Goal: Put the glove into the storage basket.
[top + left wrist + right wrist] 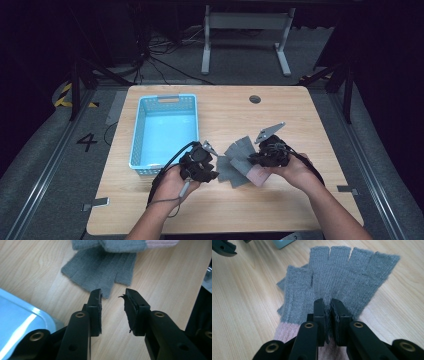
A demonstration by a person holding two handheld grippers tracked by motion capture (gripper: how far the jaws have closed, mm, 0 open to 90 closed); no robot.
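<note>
Now the right claw (328,302) pinches the upper glove (342,277); the left claw (113,293) gapes empty, needing the lower glove (100,270) next.

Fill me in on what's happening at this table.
A person works with a hand-held gripper in each hand over a pair of grey fingerless gloves on a wooden table. The right hand-held gripper is pinched shut on the knit of the upper glove, near its pink cuff. The left hand-held gripper stands open just short of the lower glove, with nothing between its jaws. A blue basket sits empty to the left.
</note>
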